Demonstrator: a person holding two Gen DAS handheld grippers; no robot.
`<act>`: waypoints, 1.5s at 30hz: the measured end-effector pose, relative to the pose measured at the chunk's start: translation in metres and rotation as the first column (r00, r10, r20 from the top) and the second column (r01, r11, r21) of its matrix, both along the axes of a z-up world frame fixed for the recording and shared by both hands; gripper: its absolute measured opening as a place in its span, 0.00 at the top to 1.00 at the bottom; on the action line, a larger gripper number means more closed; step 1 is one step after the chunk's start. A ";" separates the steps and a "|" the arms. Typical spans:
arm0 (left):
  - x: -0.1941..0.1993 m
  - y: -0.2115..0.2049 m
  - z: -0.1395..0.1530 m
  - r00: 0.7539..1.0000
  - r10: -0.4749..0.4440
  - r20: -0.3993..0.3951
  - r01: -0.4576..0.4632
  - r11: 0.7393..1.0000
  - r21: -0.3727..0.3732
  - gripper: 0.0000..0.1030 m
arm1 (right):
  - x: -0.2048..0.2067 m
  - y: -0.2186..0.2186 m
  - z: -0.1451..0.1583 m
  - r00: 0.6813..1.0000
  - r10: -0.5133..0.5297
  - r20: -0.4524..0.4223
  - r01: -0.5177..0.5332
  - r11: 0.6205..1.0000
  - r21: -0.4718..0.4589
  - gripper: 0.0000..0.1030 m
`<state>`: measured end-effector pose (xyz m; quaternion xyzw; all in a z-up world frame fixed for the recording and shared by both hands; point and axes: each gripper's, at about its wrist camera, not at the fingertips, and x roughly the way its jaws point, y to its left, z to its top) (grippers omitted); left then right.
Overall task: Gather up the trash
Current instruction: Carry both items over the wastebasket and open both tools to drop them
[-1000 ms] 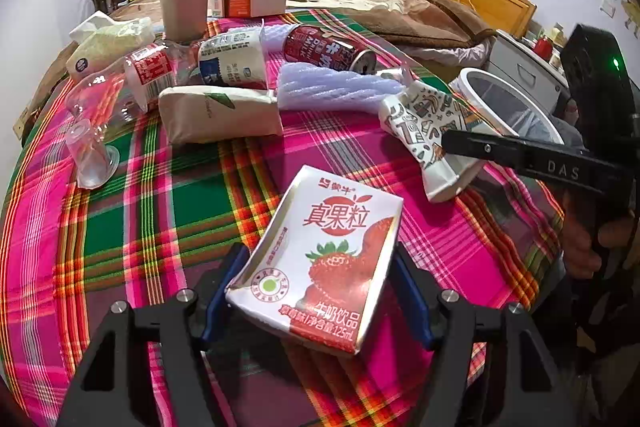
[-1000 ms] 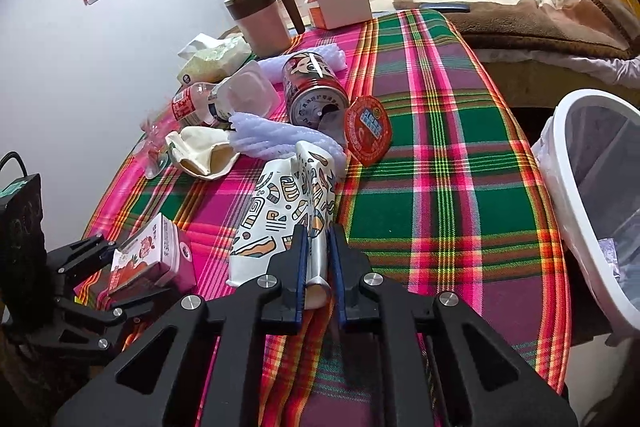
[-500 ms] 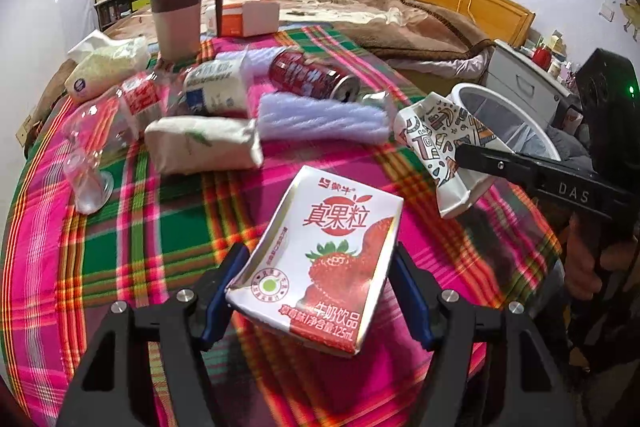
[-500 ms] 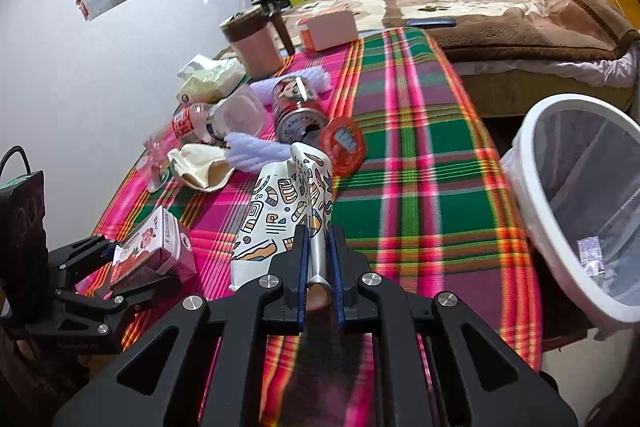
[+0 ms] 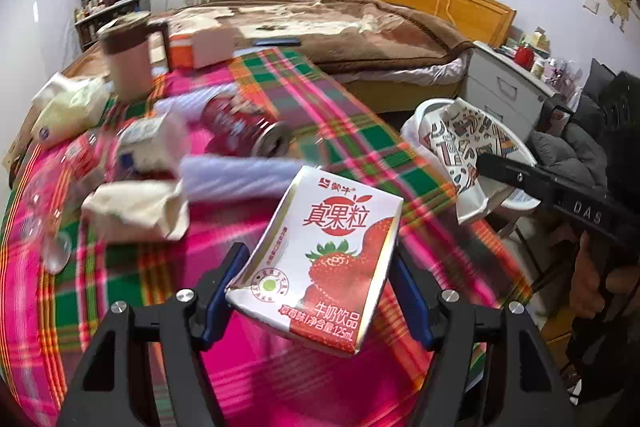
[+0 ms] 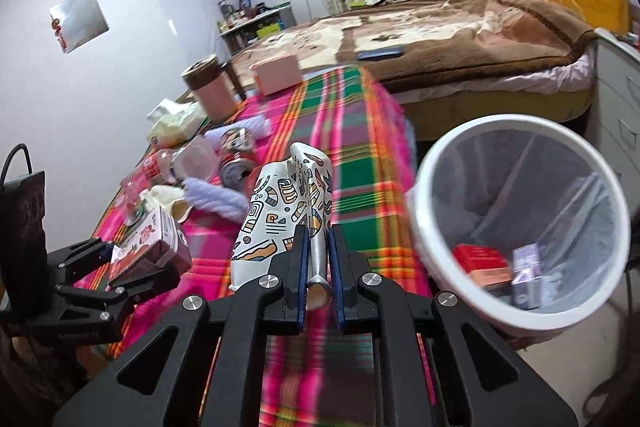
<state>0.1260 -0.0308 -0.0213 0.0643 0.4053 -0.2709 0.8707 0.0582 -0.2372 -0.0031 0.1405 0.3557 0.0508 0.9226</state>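
My left gripper (image 5: 316, 267) is shut on a strawberry milk carton (image 5: 332, 255), held above the plaid tablecloth (image 5: 120, 267). The same carton (image 6: 152, 243) shows at the left of the right wrist view. My right gripper (image 6: 318, 251) is shut on a crushed patterned paper cup (image 6: 280, 211), pinching its flattened wall. That cup (image 5: 464, 143) hangs over the table's right edge in the left wrist view, in front of the white trash bin (image 5: 424, 111). The bin (image 6: 580, 319) stands just right of the cup, lined with a clear bag, with a red box (image 6: 480, 259) and other trash at its bottom.
On the table lie a red can (image 5: 244, 123), a lilac corrugated wrapper (image 5: 236, 175), a cream pouch (image 5: 136, 207), a plastic bottle (image 5: 80, 155), a tissue pack (image 5: 68, 111), a brown jug (image 5: 128, 59) and a pink box (image 6: 276, 75). A bed (image 6: 440, 31) and a white cabinet (image 5: 504, 87) stand beyond.
Both grippers rose and swung right with their loads. The paper cup left the tabletop and now hangs by the bin, whose inside has come into the right wrist view.
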 end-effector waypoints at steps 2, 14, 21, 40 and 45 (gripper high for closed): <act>0.003 -0.013 0.006 1.000 -0.018 0.011 0.018 1.000 -0.007 0.30 | -0.003 -0.008 0.004 1.000 -0.027 0.012 0.027 1.000 -0.014 0.90; 0.011 -0.102 0.022 0.990 -0.140 0.029 0.141 0.989 -0.051 0.30 | -0.014 -0.066 0.012 0.981 -0.195 0.023 0.195 0.980 -0.035 0.90; 0.008 -0.152 0.022 0.974 -0.225 0.032 0.226 0.973 -0.053 0.30 | -0.022 -0.097 0.010 0.956 -0.291 0.018 0.292 0.955 -0.061 0.90; 0.016 -0.215 -0.003 0.962 -0.271 -0.014 0.270 0.962 -0.041 0.30 | -0.016 -0.145 -0.014 0.931 -0.360 -0.066 0.350 0.928 -0.127 0.89; 0.017 -0.218 -0.006 0.959 -0.282 -0.018 0.280 0.959 -0.051 0.25 | -0.014 -0.149 -0.017 0.930 -0.360 -0.080 0.347 0.927 -0.140 0.88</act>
